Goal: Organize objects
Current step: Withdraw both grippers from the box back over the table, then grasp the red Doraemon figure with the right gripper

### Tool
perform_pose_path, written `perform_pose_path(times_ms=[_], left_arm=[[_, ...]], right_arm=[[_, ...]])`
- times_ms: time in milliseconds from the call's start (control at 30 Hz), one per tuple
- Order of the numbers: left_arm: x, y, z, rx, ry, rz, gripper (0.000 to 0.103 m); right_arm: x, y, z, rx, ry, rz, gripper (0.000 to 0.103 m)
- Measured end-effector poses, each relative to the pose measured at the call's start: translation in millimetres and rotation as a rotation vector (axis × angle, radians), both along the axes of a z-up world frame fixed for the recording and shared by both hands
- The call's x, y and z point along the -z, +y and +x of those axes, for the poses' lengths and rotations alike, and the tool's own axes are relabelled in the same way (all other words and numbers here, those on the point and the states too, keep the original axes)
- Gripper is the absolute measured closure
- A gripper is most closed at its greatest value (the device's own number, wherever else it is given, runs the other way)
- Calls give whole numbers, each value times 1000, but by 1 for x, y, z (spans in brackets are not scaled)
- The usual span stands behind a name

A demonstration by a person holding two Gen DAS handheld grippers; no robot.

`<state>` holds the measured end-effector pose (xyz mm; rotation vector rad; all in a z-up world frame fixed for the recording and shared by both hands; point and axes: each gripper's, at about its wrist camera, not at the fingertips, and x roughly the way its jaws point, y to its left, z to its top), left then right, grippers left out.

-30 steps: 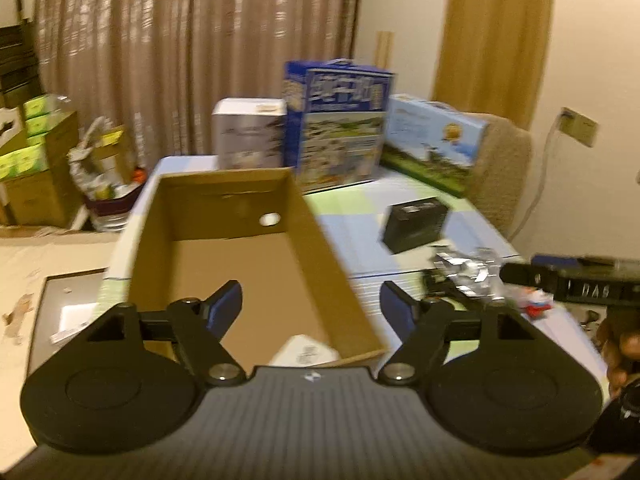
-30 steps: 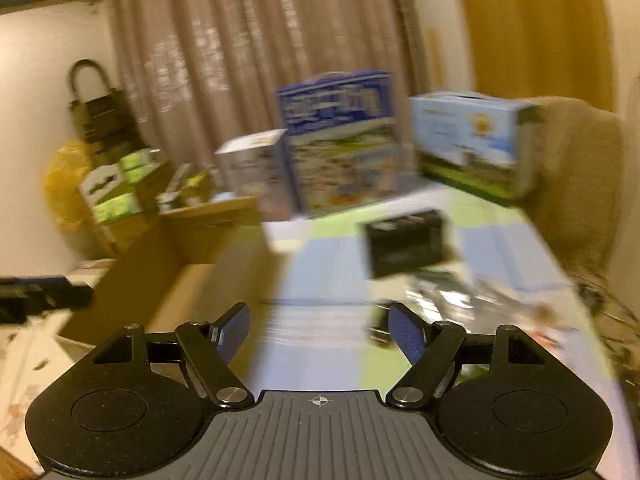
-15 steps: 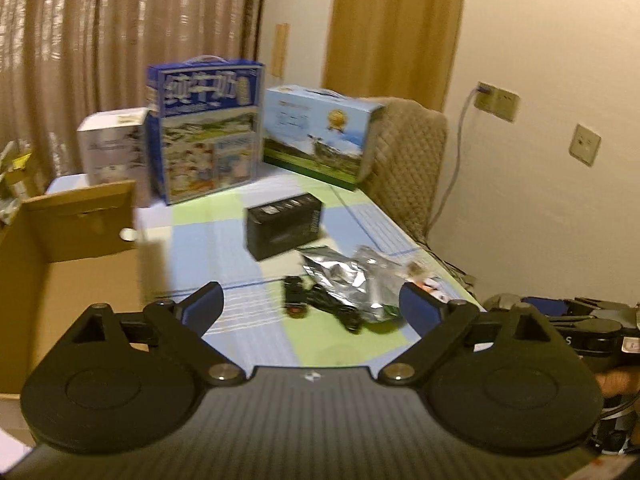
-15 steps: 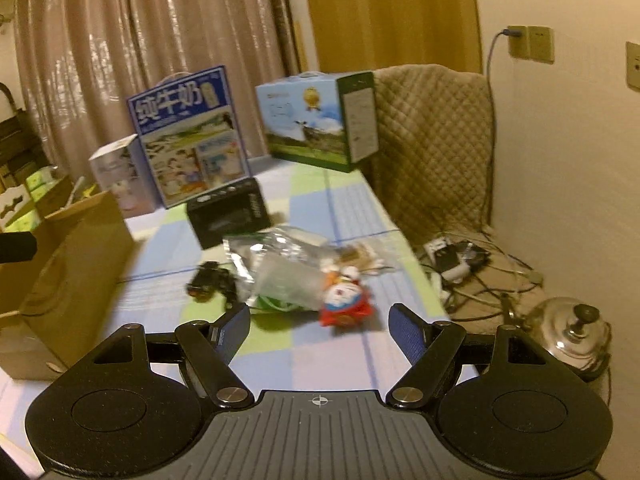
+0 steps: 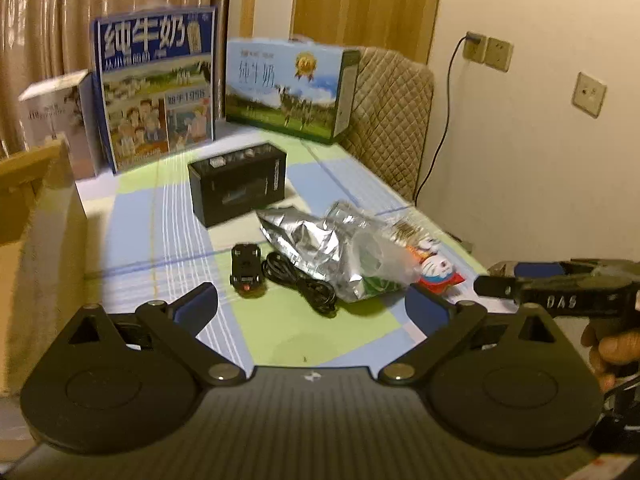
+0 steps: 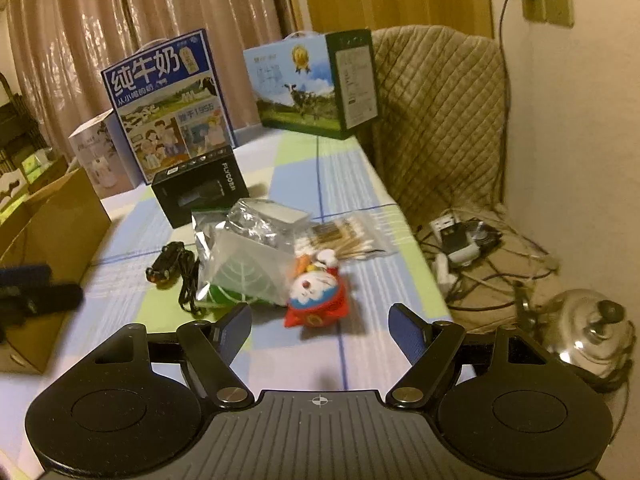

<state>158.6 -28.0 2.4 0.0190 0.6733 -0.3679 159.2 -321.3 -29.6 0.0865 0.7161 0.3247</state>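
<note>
A checked tablecloth (image 5: 280, 332) carries a loose pile: a black box (image 5: 238, 184), a crumpled silver foil bag (image 5: 320, 244), a small black toy car (image 5: 247, 270), a coiled black cable (image 5: 300, 280) and a red and blue cartoon cat toy (image 6: 318, 296). A clear bag of cotton swabs (image 6: 344, 236) lies behind the toy. My left gripper (image 5: 312, 304) hovers open just short of the car and cable. Open as well, my right gripper (image 6: 320, 320) hangs right in front of the cat toy. Neither holds anything.
An open cardboard box (image 6: 52, 232) stands at the table's left edge. Two milk cartons (image 6: 168, 108) (image 6: 316, 84) and a white box (image 6: 100, 152) line the back. A quilted chair (image 6: 436, 120) holds chargers and cords (image 6: 460, 240), with a steel kettle (image 6: 592, 332) nearby.
Both grippers swung right, away from the cardboard box, and moved closer to the pile of small objects. Both stayed open and empty.
</note>
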Motion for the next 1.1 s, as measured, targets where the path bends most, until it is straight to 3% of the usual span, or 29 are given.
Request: perform_pose_path(times_ms=[233,367,500,567,600,633,1100], left_arm=[[24,-5,19,24,21,27,5],[31,-1,26,16,50,5,5],[31,6,28,9,66,-33,5],[30,8,28,3,69,-47,4],[29,9,28,2,70,-48,4],[29,10,28,1,71,-47,4],[32,19,22,-16,87,-40,4]], right_arm=[[12,13,43,-24,28,5,30],[25,17,62,-28,72,-1,34],[36,15,78,-22,131,58,37],[41,14,83,-25,173,83,52],[43,15,83,-27,188,92,59],[43,16,82,-35,189,91,60],[35,56,39,-348,177,101,60]])
